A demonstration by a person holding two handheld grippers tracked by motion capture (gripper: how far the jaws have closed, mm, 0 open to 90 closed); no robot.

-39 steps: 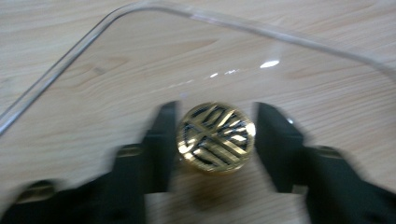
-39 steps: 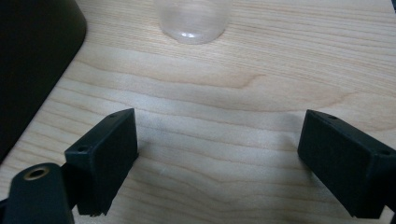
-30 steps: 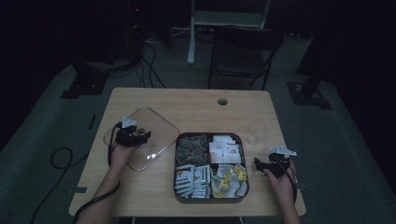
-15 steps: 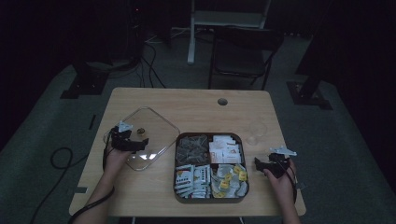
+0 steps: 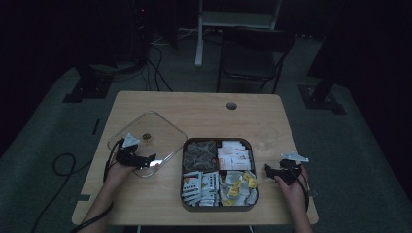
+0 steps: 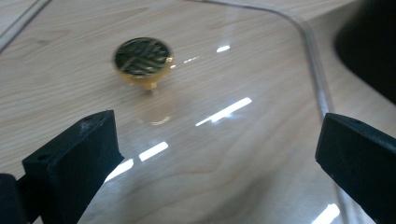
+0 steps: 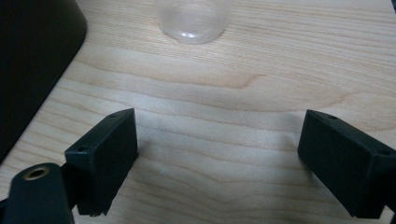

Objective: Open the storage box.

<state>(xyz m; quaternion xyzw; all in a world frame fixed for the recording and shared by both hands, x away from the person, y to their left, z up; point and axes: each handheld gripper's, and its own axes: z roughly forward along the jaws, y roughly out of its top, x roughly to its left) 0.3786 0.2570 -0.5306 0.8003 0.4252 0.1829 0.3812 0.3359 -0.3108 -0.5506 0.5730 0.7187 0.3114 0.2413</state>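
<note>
One clear glass lid with round brass knob [image 6: 142,58], flat on wooden table [image 5: 204,109], left of dark compartment tray [image 5: 219,208]. Left gripper [image 5: 145,160]: jaws just opened wide, empty, above lid's near edge, knob just ahead. Right gripper [image 5: 268,170]: wide, empty, well apart.

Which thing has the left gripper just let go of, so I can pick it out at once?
On the wooden table, look left of the dark four-part tray of packets. The clear glass lid lies flat there under the open left gripper. Its small gold knob sets it apart.
</note>
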